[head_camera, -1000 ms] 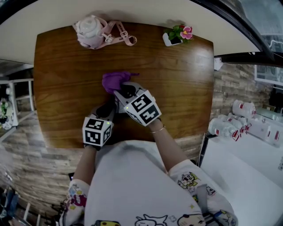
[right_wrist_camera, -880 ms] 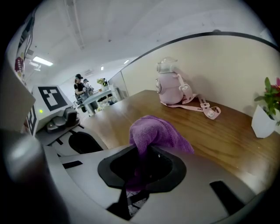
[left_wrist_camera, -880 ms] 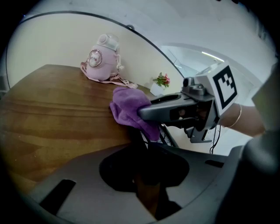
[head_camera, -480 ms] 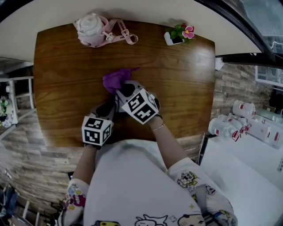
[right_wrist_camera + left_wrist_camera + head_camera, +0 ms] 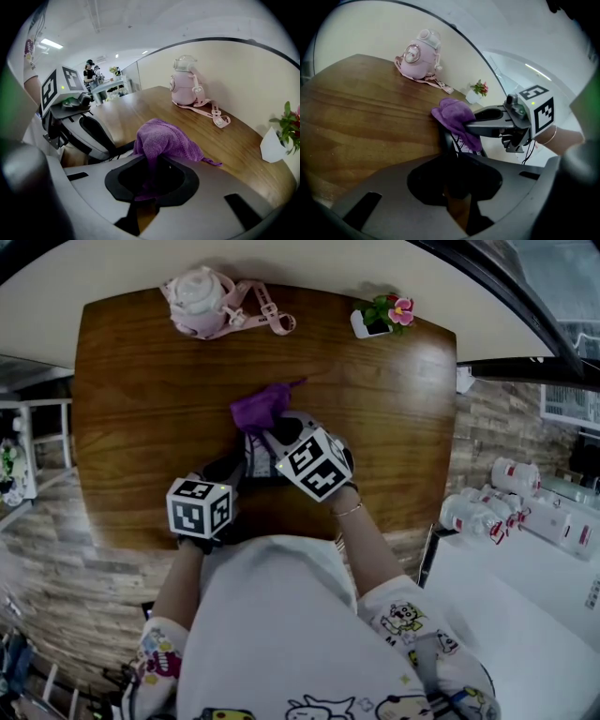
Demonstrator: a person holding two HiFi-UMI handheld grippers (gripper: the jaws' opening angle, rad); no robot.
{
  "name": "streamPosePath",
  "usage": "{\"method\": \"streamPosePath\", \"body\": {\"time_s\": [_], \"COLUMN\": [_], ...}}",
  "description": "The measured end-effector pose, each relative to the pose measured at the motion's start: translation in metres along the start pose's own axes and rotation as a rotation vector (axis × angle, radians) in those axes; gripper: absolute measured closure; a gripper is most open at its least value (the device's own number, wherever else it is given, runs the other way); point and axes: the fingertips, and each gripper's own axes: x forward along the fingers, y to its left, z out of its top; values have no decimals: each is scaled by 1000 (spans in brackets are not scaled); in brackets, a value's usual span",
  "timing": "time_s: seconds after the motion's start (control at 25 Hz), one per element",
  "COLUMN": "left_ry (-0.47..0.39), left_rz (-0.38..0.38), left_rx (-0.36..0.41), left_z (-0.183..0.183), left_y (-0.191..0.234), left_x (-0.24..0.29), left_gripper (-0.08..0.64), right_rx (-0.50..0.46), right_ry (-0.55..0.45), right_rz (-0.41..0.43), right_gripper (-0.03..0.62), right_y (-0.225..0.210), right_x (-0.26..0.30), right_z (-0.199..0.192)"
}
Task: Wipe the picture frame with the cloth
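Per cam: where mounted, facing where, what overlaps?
Head view: on the person's head, facing steeply down at the table; shows torso, forearms, left gripper, right gripper.
Left gripper view: on the left gripper, facing along its jaws, which have just been closing with the picture frame between them; shows the right wrist.
Right gripper view: on the right gripper, facing along jaws shut on the cloth; shows a sleeve at left.
Shared: all see cloth and pink bottle; each gripper view sees the other gripper.
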Motion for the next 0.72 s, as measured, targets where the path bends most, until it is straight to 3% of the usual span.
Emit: {"method": "streamPosePath", "body": {"time_s": [0.44, 0.72], "left_ry": [6, -2], "left_rz": [-12, 9], "left_rx": [-53, -10], "left_z": [-1, 0], "left_y": [1, 0], "left_x": [0, 0], "left_gripper": [495, 495], "right_rx": [67, 178], "right_ry": [8, -24], "right_rz": [-61, -82], "right_gripper": [540, 540], "right_y": [-17, -27], "right_x": [-24, -38], "right_z": [-20, -36]}}
